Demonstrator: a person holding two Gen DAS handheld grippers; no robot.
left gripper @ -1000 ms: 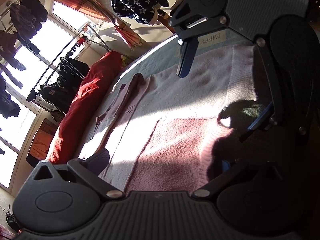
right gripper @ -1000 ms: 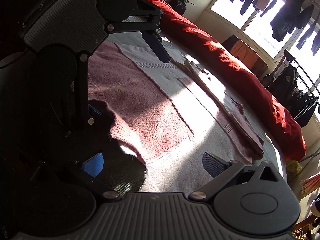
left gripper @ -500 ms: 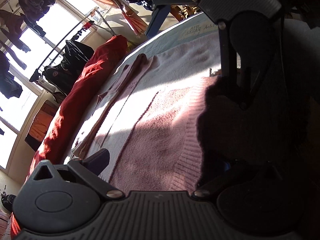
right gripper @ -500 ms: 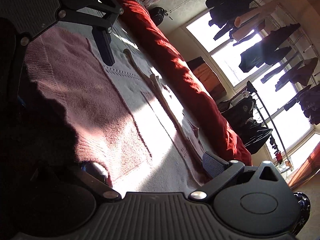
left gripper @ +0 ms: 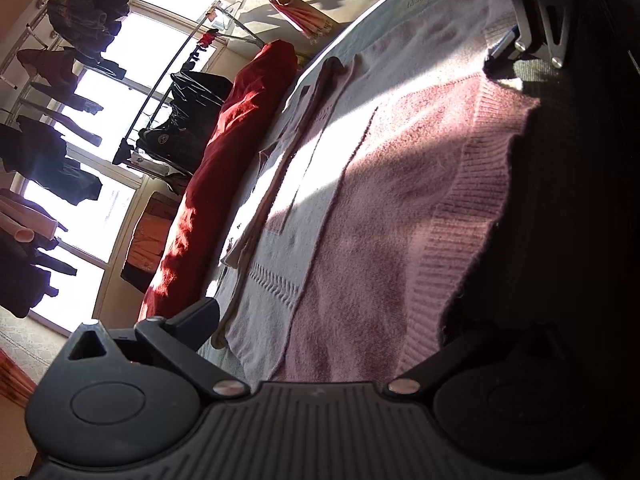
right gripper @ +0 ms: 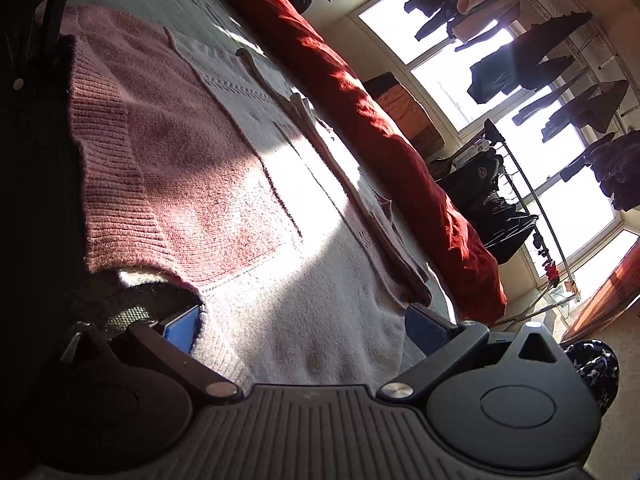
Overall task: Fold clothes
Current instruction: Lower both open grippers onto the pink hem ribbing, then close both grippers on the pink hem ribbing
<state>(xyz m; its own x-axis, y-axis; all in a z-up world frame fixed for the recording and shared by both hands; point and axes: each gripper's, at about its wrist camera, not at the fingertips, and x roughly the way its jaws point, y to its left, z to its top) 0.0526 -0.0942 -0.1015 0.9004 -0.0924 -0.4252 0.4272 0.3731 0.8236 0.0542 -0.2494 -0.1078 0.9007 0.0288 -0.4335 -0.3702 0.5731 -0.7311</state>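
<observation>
A knitted sweater (left gripper: 380, 200) with pink and white panels lies flat on the bed, its ribbed hem toward both cameras. My left gripper (left gripper: 328, 332) is open, low over the hem, with the cloth lying between its wide-spread fingers. My right gripper (right gripper: 304, 328) is also open, with the white knit of the sweater (right gripper: 200, 168) running between its blue pads. In the left wrist view the right gripper (left gripper: 536, 28) shows at the far end of the hem. A folded sleeve forms a ridge along the sweater's far side.
A red duvet (left gripper: 224, 168) is rolled along the far side of the bed, also in the right wrist view (right gripper: 380, 128). Beyond it stand a drying rack (left gripper: 180, 120) with dark clothes and bright windows. The near side of the hem lies in deep shadow (left gripper: 560, 240).
The two grippers have drawn apart along the hem; each has slid out toward the edge of the other's view. Both cameras now sit lower over the sweater.
</observation>
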